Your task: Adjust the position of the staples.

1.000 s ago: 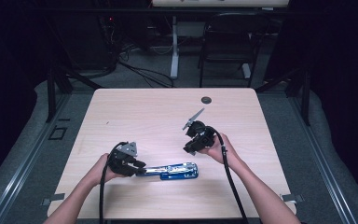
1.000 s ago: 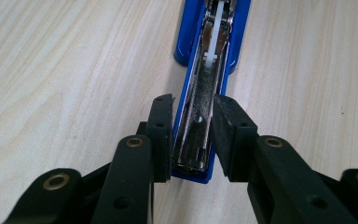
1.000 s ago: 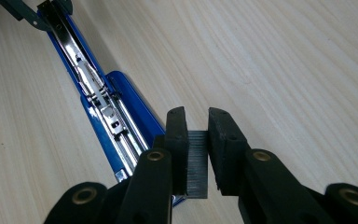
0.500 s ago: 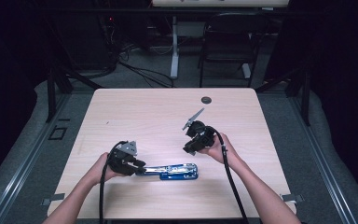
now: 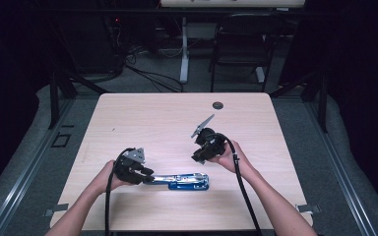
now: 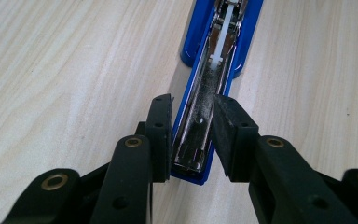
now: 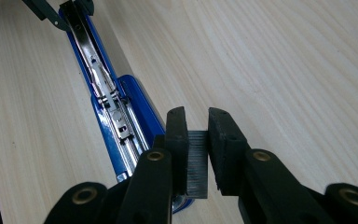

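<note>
My left tongs (image 6: pixel 193 135) were clamped on the blue metal stapler (image 6: pixel 214 70), which lay opened flat on the pale wooden desk (image 5: pixel 142 123); the two black jaws pressed on either side of one end of its long silver staple channel. From the high view the stapler (image 5: pixel 184 181) sat near my edge of the desk, stretched lengthwise between my hands, with my left tongs (image 5: pixel 145 175) at its left end.

My right tongs (image 7: pixel 196 154) stood narrow, holding a grey strip of staples (image 7: pixel 196 161) between the pads (a detail too small to make out from above). That same camera looked down along the stapler (image 7: pixel 116 116), showing its shiny spring mechanism and blue base just beside the strip, and the tips of my other tongs at its far end in the upper left corner.

From above, my right tongs (image 5: pixel 199 156) hung over the desk just beyond the stapler's right end, apart from it. A small dark round grommet (image 5: pixel 218 105) sat in the desk's far edge, well away from everything.
</note>
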A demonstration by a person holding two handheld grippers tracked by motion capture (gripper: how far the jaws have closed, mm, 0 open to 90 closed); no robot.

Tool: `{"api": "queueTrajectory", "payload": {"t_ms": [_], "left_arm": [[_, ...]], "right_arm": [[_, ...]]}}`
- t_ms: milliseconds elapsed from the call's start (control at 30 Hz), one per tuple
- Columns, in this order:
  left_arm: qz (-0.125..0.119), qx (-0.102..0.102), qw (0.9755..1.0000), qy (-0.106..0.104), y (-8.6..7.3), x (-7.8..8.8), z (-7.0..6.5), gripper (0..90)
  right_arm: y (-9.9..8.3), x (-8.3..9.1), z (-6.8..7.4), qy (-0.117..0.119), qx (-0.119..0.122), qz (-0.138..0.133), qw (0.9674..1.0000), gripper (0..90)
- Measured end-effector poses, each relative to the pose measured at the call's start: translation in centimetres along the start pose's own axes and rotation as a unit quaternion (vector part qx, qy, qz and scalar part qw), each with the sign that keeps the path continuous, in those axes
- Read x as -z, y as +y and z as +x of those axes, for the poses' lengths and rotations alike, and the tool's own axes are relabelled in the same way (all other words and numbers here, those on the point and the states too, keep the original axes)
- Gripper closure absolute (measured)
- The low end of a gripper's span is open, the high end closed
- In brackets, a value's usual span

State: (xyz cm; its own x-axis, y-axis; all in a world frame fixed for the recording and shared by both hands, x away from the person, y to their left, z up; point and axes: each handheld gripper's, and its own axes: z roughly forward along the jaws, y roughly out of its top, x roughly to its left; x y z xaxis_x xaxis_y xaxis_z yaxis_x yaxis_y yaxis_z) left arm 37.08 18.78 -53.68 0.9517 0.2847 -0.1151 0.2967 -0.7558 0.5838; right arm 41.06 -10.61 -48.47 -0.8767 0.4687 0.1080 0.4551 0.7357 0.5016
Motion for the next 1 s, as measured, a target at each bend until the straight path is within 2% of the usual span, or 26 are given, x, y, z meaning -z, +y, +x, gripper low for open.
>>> {"api": "queueTrajectory", "payload": {"t_ms": [133,167,200,267,300,367,600,767,800,833,867,900,933,967,1000], "left_arm": [[0.006,-0.002,1.0000,0.001,0.1,0.0,0.0,68.9],[-0.001,-0.001,1.0000,-0.001,0.1,-0.1,0.0,68.9],[0.007,-0.002,1.0000,0.006,0.2,0.0,0.0,68.9],[-0.002,-0.001,1.0000,-0.002,0.1,-0.1,0.0,68.9],[0.007,-0.002,1.0000,0.006,0.2,0.0,0.0,68.9],[-0.001,0.000,1.0000,-0.001,0.1,-0.1,0.0,69.0],[0.005,-0.002,1.0000,-0.006,0.2,0.0,0.1,68.9],[-0.001,0.000,1.0000,-0.002,0.1,-0.1,0.0,68.9],[0.007,-0.002,0.9999,0.008,0.2,0.0,-0.1,68.9],[-0.001,-0.001,1.0000,-0.002,0.1,0.0,0.0,68.9],[-0.002,0.000,1.0000,-0.002,0.1,-0.1,0.0,69.0],[-0.001,0.000,1.0000,-0.002,0.1,-0.1,0.0,68.9],[0.007,-0.003,0.9999,0.008,0.2,0.1,0.0,68.9],[0.003,-0.002,1.0000,0.002,0.2,0.0,0.0,68.9],[0.007,-0.003,0.9999,0.008,0.2,0.1,0.0,68.9]], "right_arm": [[0.2,-0.1,0.3,0.008,0.003,-0.004,1.0000,79.0],[0.2,-0.1,0.4,0.008,0.006,-0.003,0.9999,78.9],[0.2,-0.1,0.5,0.009,0.008,-0.005,0.9999,79.0],[0.3,-0.1,0.7,0.010,0.013,-0.006,0.9998,78.9],[0.4,-0.1,0.7,0.013,0.016,-0.006,0.9998,79.0],[0.4,-0.1,0.9,0.016,0.019,-0.008,0.9997,78.9],[0.6,-0.4,1.7,0.029,0.031,-0.010,0.9991,79.0],[0.6,-0.6,1.9,0.035,0.044,-0.007,0.9984,78.9],[0.6,-0.7,1.9,0.036,0.046,-0.007,0.9983,78.9],[0.6,-0.6,2.0,0.035,0.046,-0.006,0.9983,79.0],[0.5,-0.7,2.0,0.038,0.049,-0.006,0.9981,78.9],[0.5,-0.7,2.0,0.038,0.049,-0.007,0.9980,78.9],[0.4,-0.7,2.0,0.039,0.049,-0.007,0.9980,79.0],[0.4,-0.8,2.0,0.040,0.051,-0.006,0.9979,78.9],[0.3,-0.8,2.0,0.039,0.052,-0.006,0.9978,78.9]]}}
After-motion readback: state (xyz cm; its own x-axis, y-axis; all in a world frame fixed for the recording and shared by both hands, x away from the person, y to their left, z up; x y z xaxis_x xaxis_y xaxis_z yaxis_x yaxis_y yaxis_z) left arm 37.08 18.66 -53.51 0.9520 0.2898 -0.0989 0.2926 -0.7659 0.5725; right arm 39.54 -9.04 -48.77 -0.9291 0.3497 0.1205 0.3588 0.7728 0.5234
